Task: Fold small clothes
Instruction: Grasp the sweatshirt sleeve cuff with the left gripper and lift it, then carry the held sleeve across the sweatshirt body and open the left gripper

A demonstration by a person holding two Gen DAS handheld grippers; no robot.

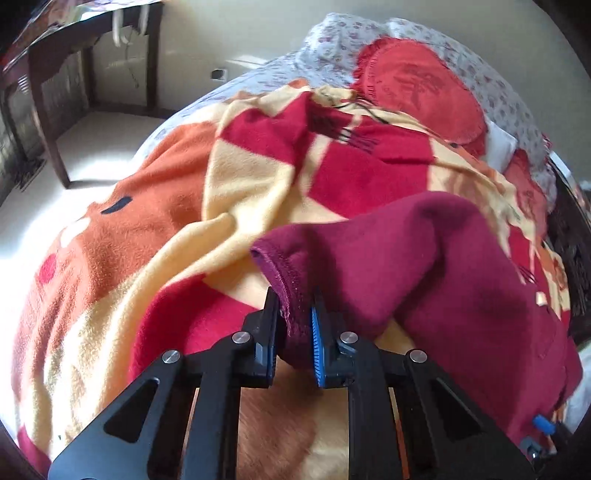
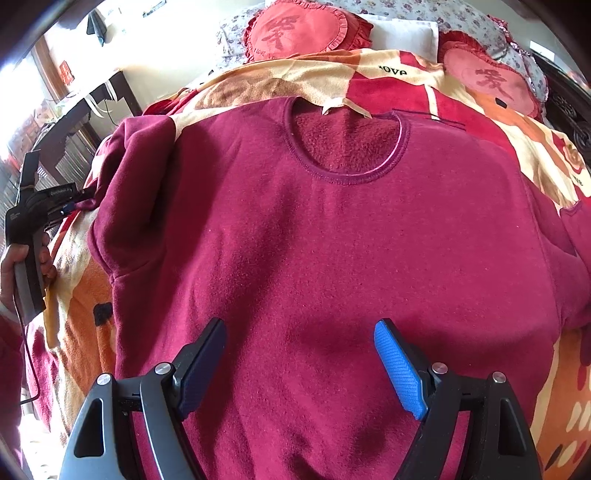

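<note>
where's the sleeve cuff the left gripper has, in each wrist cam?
Left wrist: the sleeve cuff sits low centre, pinched in the left gripper, the sleeve running off right.
Right wrist: the same cuff is at the far left edge, mid height, at the tip of the left gripper; the right gripper hangs open over the sweatshirt body.
Shared landmark: the red heart cushion at the head of the bed.

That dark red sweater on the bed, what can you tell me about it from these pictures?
The maroon sweatshirt lies front up on a fleece blanket, spread nearly flat. It looks like thick, soft knit with a fuzzy inside showing through the round, stitched neckline. One sleeve is lifted, its cuff pinched in the shut left gripper. The open right gripper hovers over the lower body.
</note>
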